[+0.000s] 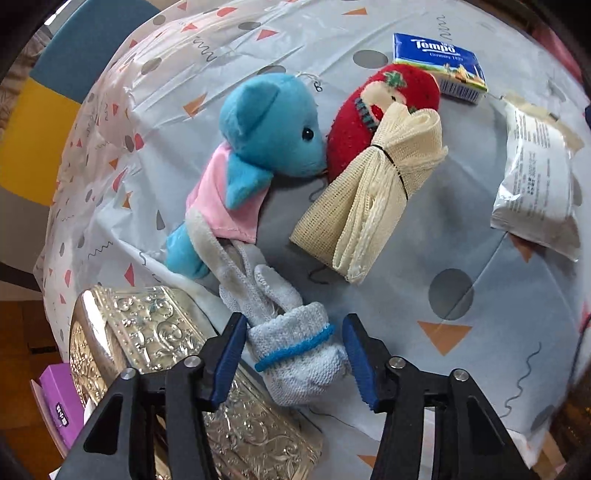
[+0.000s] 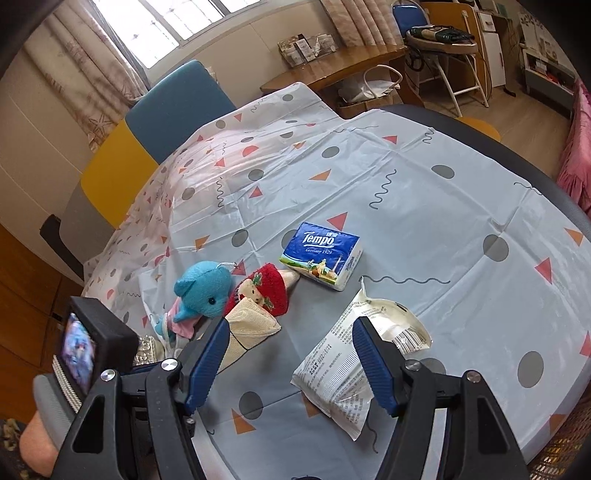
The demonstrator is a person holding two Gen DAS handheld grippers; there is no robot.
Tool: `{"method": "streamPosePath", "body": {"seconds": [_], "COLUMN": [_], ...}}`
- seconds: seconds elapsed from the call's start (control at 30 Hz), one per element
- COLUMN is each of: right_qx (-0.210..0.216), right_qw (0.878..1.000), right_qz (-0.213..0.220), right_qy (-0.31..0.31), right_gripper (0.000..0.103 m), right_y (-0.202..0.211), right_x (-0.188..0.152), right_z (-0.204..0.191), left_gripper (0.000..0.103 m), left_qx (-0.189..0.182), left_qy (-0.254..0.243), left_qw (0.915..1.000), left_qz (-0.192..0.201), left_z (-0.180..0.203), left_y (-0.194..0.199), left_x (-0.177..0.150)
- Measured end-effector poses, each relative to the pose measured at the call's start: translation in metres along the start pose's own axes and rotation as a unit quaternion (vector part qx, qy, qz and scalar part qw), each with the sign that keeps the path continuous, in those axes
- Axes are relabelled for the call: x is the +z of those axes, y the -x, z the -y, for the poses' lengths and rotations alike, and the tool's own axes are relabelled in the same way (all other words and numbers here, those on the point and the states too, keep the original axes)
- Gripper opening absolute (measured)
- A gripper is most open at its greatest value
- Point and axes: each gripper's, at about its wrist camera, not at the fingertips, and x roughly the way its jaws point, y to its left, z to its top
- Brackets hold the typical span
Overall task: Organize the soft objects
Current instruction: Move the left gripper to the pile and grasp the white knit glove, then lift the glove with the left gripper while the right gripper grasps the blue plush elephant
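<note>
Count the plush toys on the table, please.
2. The blue plush lies left of the red plush, its nose touching it, both near the tissue pack. Others may be hidden.

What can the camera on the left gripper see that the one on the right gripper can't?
Only the left view shows the white sock with a blue band between the left gripper and the purple box. Only the right view shows the window and the right gripper. Both show the blue plush, red plush, mesh cloth, tissue pack and white packet.
</note>
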Motion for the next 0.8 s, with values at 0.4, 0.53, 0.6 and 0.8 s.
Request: {"method": "streamPosePath", "body": {"seconds": [0.4, 0.53, 0.6, 0.8], "right_qx": [0.000, -0.005, -0.007, 0.002], "right_qw": [1.000, 1.000, 1.000, 0.998], "right_qz": [0.011, 0.002, -0.003, -0.022], "right_qy": [-0.016, 0.004, 0.019, 0.064], "right_gripper": [0.070, 0.070, 0.070, 0.070], "right_y": [0.003, -0.002, -0.005, -0.015], "right_x": [0.001, -0.002, -0.005, -0.013], "right_z": [0.011, 0.003, -0.002, -0.020], "left_gripper": [0.037, 0.037, 0.037, 0.039], "left_qx": [-0.131, -0.131, -0.130, -0.111], "left_qy": [0.030, 0.040, 0.049, 0.071], "left_qw": [0.9748, 0.9708, 0.9698, 0.9647], "left_qz": [0.178, 0.197, 0.200, 0.228], "left_z": [0.016, 0.032, 0.036, 0.041], "left_y": [0.068, 0.062, 0.054, 0.047], "left_x": [-0.076, -0.113, -0.125, -0.130]}}
